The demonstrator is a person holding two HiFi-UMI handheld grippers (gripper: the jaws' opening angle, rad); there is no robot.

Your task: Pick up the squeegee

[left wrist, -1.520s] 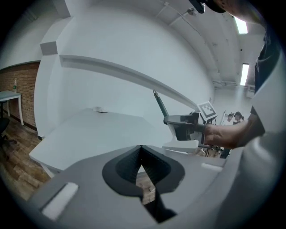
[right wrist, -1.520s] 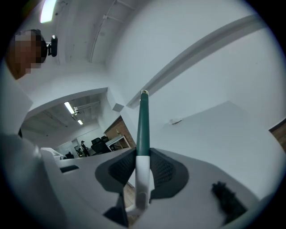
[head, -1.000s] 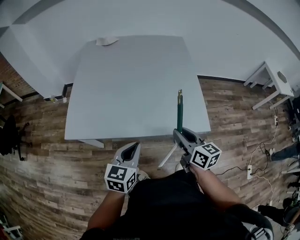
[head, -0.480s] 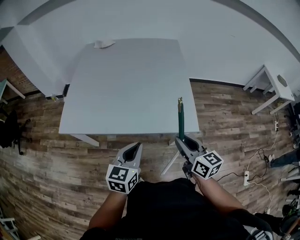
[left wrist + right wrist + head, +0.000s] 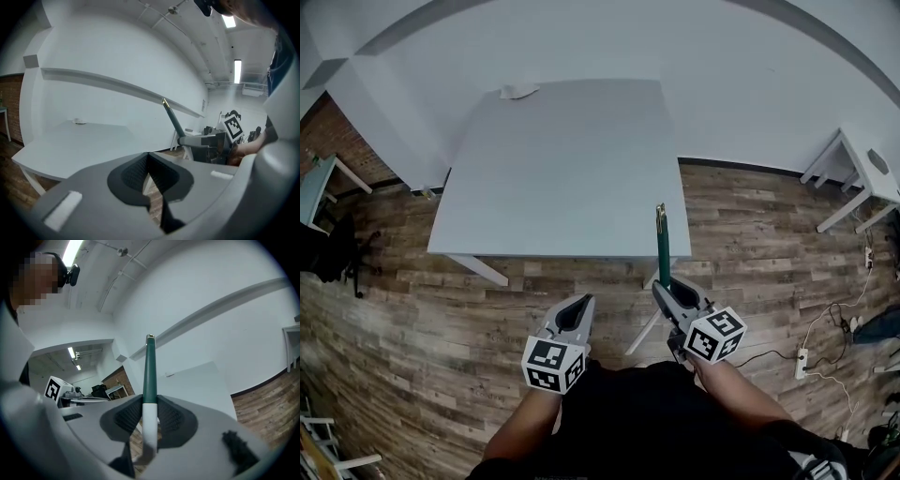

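Note:
The squeegee's green handle (image 5: 661,246) sticks up and forward out of my right gripper (image 5: 667,292), which is shut on it. Its white lower part (image 5: 639,333) hangs below the jaws over the wooden floor. In the right gripper view the pole (image 5: 150,376) runs straight up between the two dark pads, green above and white below. My left gripper (image 5: 579,307) hovers beside it to the left, shut with nothing in it; its pads meet at the tip (image 5: 148,157). From the left gripper view the handle (image 5: 174,123) and the right gripper (image 5: 206,140) show at the right.
A large white table (image 5: 553,169) stands ahead, with a small white object (image 5: 520,92) at its far left corner. A smaller white table (image 5: 862,178) is at the right. A power strip with cables (image 5: 802,361) lies on the floor at the right, a dark chair (image 5: 337,248) at the left.
Both grippers have drawn back from the table, the right one carrying the squeegee. They now hang over the wooden floor, farther from the table's near edge.

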